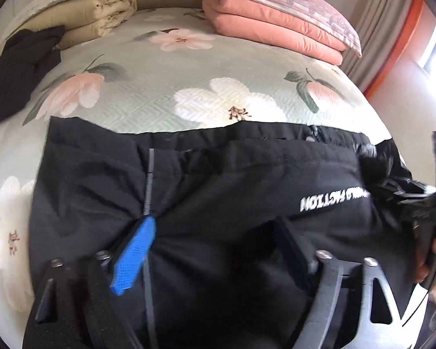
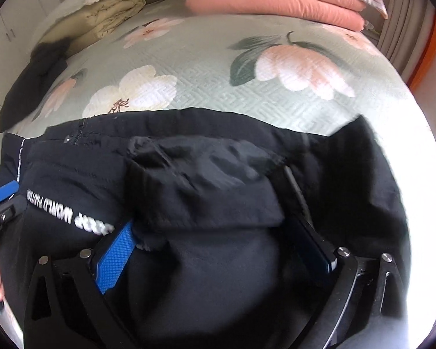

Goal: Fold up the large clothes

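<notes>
A large black jacket point(image 1: 218, 180) with white lettering point(image 1: 331, 200) lies across the near part of the floral bedspread point(image 1: 165, 87); it also shows in the right wrist view point(image 2: 206, 180). My left gripper point(image 1: 215, 221) hangs just over the jacket, jaws wide apart, blue-padded left finger point(image 1: 133, 256) beside a grey zipper line point(image 1: 149, 180). My right gripper point(image 2: 209, 203) is open too, with a bunched fold of jacket fabric point(image 2: 206, 192) lying between its fingers; whether they touch it I cannot tell. The right gripper also shows at the right edge of the left wrist view point(image 1: 415, 200).
A folded beige quilt with a pillow point(image 1: 101, 8) sits at the back left, and a folded pink quilt with a pillow point(image 1: 279, 17) at the back right. Another dark garment point(image 1: 23, 55) lies at the left edge. Curtains point(image 1: 386, 37) hang at the right.
</notes>
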{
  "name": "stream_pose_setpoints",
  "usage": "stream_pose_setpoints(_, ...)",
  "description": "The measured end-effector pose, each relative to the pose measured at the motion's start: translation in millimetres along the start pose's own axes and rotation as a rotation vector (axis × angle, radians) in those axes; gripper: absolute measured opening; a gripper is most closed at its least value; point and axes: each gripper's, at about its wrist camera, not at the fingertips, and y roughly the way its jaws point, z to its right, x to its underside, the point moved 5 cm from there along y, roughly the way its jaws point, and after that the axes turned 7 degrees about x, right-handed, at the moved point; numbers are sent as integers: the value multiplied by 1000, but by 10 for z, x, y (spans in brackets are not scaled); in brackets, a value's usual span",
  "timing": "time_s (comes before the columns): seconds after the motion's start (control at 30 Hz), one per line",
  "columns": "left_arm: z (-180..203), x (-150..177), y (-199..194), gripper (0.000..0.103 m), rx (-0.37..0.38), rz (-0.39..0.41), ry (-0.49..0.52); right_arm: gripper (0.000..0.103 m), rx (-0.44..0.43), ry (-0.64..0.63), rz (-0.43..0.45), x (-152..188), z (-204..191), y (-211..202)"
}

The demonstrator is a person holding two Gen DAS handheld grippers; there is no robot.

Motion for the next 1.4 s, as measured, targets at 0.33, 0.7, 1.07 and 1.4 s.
stream_pose_setpoints(0.33, -16, 409, -629, 78, -131, 25, 6, 74, -3, -28, 136, 384, -70, -1063)
stream_pose_setpoints(0.7, -382, 598, -378, 94, -90, 77, -133, 51, -8, -72, 63, 719, -307, -308)
stream_pose_setpoints(1.07, 281, 36, -687, 91, 26, 102, 33, 55, -25, -49, 115, -34, -225, -608)
stream_pose_setpoints(1.4, 167, -197, 275, 98, 63, -2, -28, 65, 10, 12, -54, -336, -172, 500)
